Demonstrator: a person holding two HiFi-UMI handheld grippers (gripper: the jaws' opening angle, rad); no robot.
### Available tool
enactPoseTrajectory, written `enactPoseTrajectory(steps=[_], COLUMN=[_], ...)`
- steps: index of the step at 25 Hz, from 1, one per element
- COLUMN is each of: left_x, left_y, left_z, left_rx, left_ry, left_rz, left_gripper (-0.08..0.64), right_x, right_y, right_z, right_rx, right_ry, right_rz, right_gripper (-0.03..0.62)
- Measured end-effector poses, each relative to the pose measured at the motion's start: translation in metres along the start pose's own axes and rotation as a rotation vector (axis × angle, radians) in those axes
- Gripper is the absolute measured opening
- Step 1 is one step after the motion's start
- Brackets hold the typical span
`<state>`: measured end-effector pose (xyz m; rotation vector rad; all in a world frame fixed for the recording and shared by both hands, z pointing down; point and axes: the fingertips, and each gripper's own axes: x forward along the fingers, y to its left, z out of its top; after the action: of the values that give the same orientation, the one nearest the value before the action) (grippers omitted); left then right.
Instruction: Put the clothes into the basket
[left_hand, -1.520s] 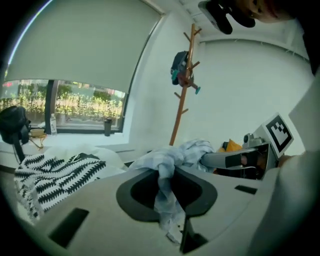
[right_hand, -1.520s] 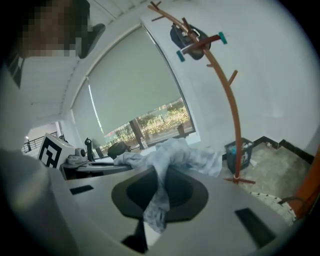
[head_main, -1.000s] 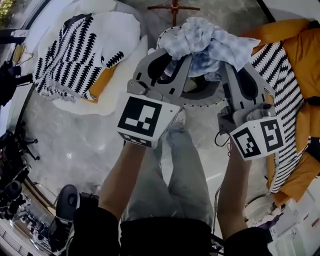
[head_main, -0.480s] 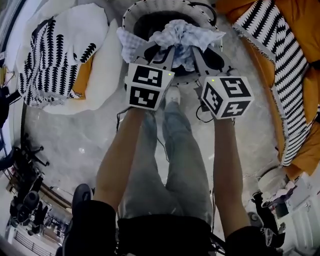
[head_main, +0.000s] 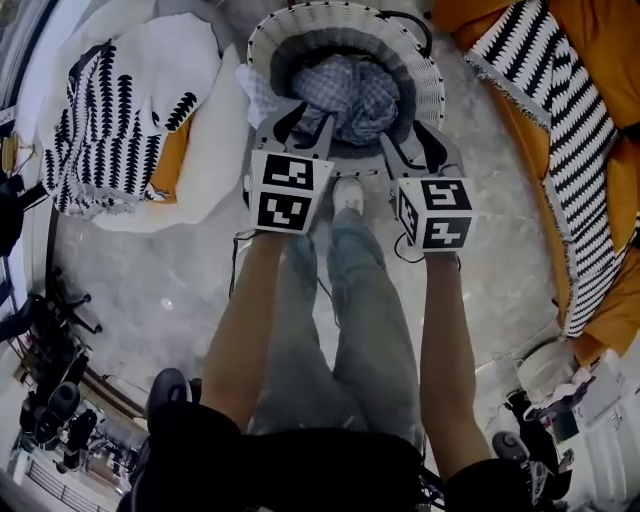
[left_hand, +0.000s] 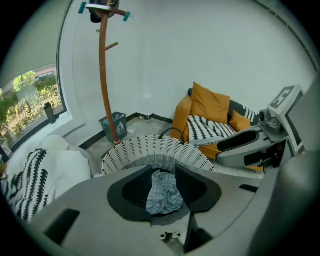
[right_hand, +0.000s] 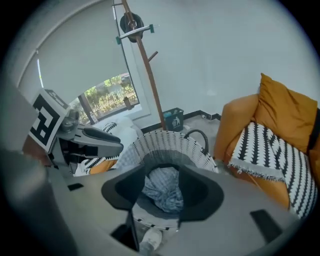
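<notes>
A white woven basket (head_main: 430, 85) with dark specks stands on the floor in front of the person's feet. A blue-and-white checked cloth (head_main: 350, 95) lies bunched inside it, with a corner draped over the left rim (head_main: 256, 92). My left gripper (head_main: 300, 125) hangs at the basket's near left rim and my right gripper (head_main: 415, 142) at its near right rim. Both pairs of jaws are opening, with no pad pressing on anything. In the left gripper view the cloth (left_hand: 164, 192) shows down in the basket (left_hand: 150, 152) beyond the jaws, as it does (right_hand: 162, 192) in the right gripper view.
A white cushion with a black-and-white patterned throw (head_main: 120, 110) lies at the left. An orange sofa with a striped blanket (head_main: 560, 130) runs along the right. A wooden coat stand (left_hand: 104, 75) and a small bin (left_hand: 114, 125) stand behind the basket. The person's shoe (head_main: 348, 195) sits just before it.
Both grippers came down from above the basket to its near rim. They let go of the checked cloth, which dropped into the basket, and their jaws spread apart.
</notes>
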<state>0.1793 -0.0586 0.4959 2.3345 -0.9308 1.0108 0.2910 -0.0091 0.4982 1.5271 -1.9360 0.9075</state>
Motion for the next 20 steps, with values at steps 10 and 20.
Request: enactPoseTrajectory(steps=[10,20], left_x=[-0.104,-0.26], left_y=[0.011,0.075], left_z=[0.072,0.139], left_rx=[-0.177,-0.324], left_ry=[-0.227,-0.481], left_rz=[0.033,0.245], left_gripper=[0.02,0.009], right_x=[-0.056,-0.121], right_y=[0.051,0.151], right_z=[0.08,0.197], right_rx=[-0.009,-0.098], right_ry=[-0.134,-0.306], right_rz=[0.085,0.332], right_gripper=[0.037,0.017])
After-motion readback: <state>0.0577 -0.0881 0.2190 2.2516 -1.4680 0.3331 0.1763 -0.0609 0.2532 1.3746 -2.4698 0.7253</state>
